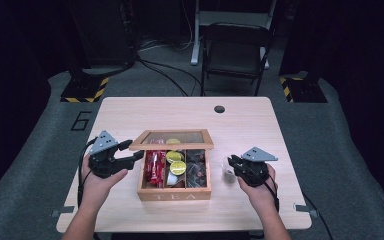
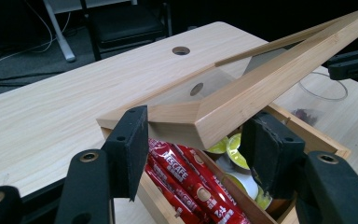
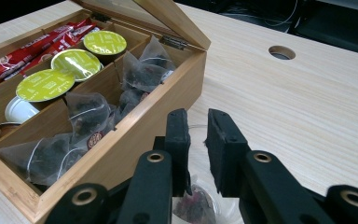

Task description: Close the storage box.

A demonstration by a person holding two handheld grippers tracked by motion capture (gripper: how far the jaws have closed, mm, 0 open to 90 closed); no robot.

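The left gripper (image 2: 193, 149) clamps the front corner of the glass-paned lid (image 2: 261, 88), holding it raised at a tilt over the wooden tea box (image 1: 175, 192) at the table's (image 1: 130, 110) centre. The right gripper (image 3: 198, 140) hangs just right of the box, jaws slightly parted and grasping nothing, above a clear glass (image 1: 226, 169) containing a tea bag (image 3: 193, 203).

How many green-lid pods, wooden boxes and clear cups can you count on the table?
green-lid pods: 3
wooden box: 1
clear cup: 1
Total: 5
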